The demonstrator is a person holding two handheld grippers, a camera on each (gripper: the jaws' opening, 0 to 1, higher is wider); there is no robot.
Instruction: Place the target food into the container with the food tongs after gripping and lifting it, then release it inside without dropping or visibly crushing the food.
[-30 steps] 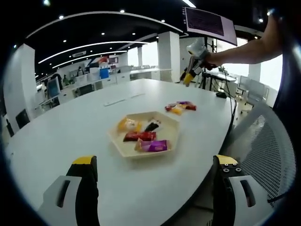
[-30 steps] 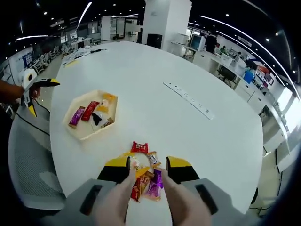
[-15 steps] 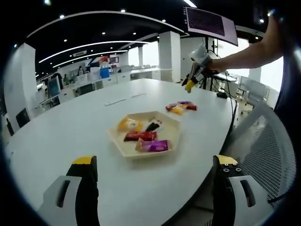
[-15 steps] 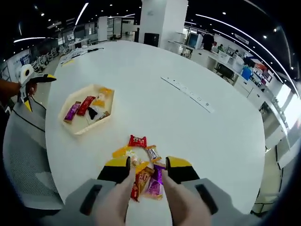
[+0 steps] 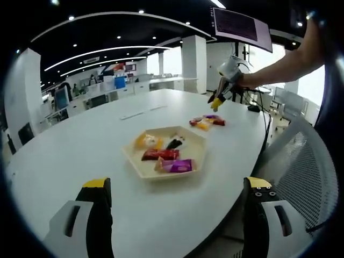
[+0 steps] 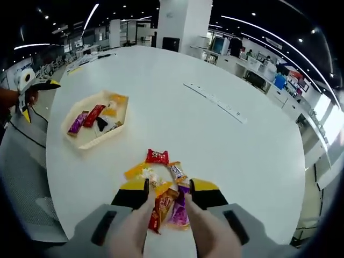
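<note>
The heap of bright foil-wrapped snacks (image 6: 161, 188) now lies right between your right gripper (image 6: 168, 192) jaws, closer than a second ago; jaws apart, nothing gripped. The beige hexagonal tray (image 6: 81, 138) waits well left. Your left gripper (image 5: 176, 194) idles, jaws apart.

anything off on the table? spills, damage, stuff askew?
Nothing stands out. The wrapped snacks lie in a loose pile on the table below the right tool, none torn that I can tell. The tray sits flat with several wrapped pieces inside.
</note>
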